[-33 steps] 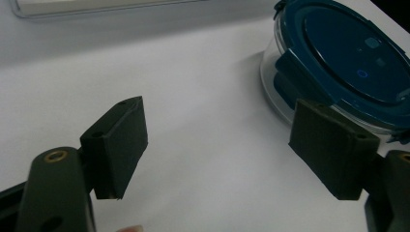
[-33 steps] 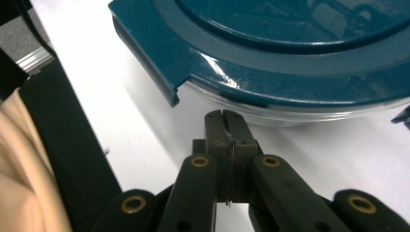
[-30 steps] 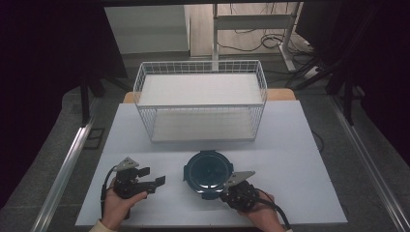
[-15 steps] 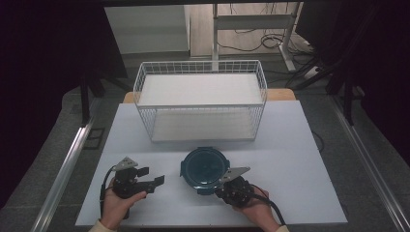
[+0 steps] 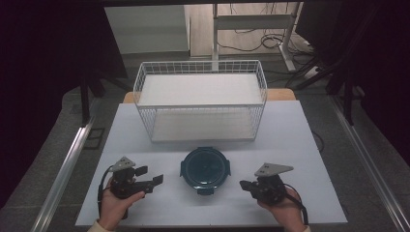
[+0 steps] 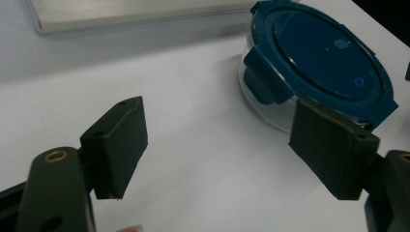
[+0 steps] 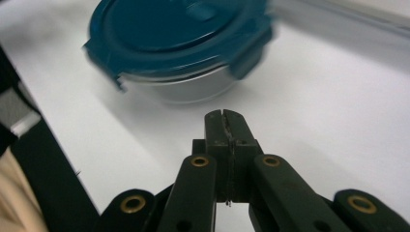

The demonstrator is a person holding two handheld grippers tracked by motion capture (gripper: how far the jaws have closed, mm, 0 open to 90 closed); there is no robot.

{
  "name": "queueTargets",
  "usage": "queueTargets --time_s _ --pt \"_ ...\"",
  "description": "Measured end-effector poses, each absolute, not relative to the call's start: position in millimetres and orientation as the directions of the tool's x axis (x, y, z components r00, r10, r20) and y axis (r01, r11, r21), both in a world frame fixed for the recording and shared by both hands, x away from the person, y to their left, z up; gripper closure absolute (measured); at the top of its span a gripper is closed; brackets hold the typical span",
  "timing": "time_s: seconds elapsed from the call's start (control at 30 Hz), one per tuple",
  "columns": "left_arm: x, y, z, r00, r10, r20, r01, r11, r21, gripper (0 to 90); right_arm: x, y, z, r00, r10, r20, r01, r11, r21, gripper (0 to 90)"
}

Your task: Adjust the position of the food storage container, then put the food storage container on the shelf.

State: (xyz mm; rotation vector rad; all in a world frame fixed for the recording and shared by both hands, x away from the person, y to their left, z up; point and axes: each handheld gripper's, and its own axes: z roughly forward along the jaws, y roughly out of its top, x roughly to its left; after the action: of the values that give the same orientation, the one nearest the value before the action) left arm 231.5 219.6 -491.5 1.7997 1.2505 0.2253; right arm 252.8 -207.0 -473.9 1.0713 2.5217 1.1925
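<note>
A round clear container with a dark teal clip-on lid point(image 5: 205, 167) stands near the front middle of the white table point(image 5: 290, 140). My left gripper point(image 5: 149, 175) rests to its left, jaws open and empty, pointing toward it. In the left gripper view the container point(image 6: 319, 58) lies ahead and to the right, beyond that gripper point(image 6: 225, 140). My right gripper point(image 5: 244, 184) sits to the container's right, apart from it, jaws shut with nothing between them. The right gripper view shows its closed tips point(image 7: 225, 116) a short way from the container point(image 7: 179, 34), which is blurred.
A white wire basket point(image 5: 200, 107) with a pale floor stands across the back of the table, just behind the container. Its base edge shows in the left gripper view point(image 6: 121, 19). Bare table lies either side of the container. The table's front edge is close under both hands.
My right gripper has drawn away to the right from the container's front right edge, still shut. The left gripper has kept still and open.
</note>
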Motion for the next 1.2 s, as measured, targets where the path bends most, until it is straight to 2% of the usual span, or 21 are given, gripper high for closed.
queueTargets --time_s 0.07,0.1,0.13,0.17,0.2,0.27,0.3,0.4,0.67,0.87,1.03,1.2 --pt "231 219 -491 0.473 0.819 -0.325 0.653 -0.078 0.754 20.9 255 -212 -474 -0.724 0.669 0.167 0.547 0.409 0.730 86.3" --pt "232 219 -491 0.473 0.819 -0.326 0.654 -0.078 0.753 20.9 258 -216 -473 -0.710 0.681 0.179 0.556 0.386 0.736 77.8" --pt "232 219 -491 0.475 0.818 -0.326 0.655 -0.081 0.751 20.9 261 -221 -473 -0.666 0.723 0.184 0.569 0.332 0.752 55.6" --pt "232 218 -491 0.476 0.817 -0.325 0.656 -0.084 0.750 20.9 261 -221 -473 -0.666 0.723 0.184 0.569 0.332 0.752 55.6" --pt "232 218 -491 0.479 0.814 -0.328 0.657 -0.084 0.749 20.8 263 -224 -472 -0.645 0.741 0.188 0.572 0.305 0.762 42.8" --pt "231 218 -491 0.481 0.813 -0.328 0.656 -0.086 0.750 20.8 265 -225 -471 -0.639 0.739 0.212 0.581 0.283 0.763 32.8" --pt "231 218 -490 0.482 0.813 -0.327 0.654 -0.086 0.751 20.8 265 -225 -471 -0.639 0.739 0.212 0.581 0.283 0.763 32.8" --pt "231 219 -489 0.479 0.813 -0.331 0.652 -0.077 0.754 20.8 265 -224 -471 -0.652 0.729 0.208 0.570 0.291 0.768 22.9" --pt "230 217 -488 0.486 0.811 -0.326 0.645 -0.081 0.760 21.4 265 -225 -470 -0.662 0.717 0.218 0.559 0.279 0.781 21.3" --pt "231 210 -485 0.510 0.795 -0.329 0.645 -0.101 0.757 20.9 265 -224 -467 -0.660 0.717 0.224 0.555 0.265 0.788 16.3" --pt "235 204 -482 0.515 0.781 -0.353 0.660 -0.098 0.745 20.3 266 -218 -459 -0.654 0.701 0.283 0.553 0.189 0.811 20.8" --pt "244 196 -470 0.521 0.775 -0.359 0.657 -0.096 0.748 20.0 269 -209 -450 -0.649 0.699 0.299 0.568 0.184 0.803 20.7"
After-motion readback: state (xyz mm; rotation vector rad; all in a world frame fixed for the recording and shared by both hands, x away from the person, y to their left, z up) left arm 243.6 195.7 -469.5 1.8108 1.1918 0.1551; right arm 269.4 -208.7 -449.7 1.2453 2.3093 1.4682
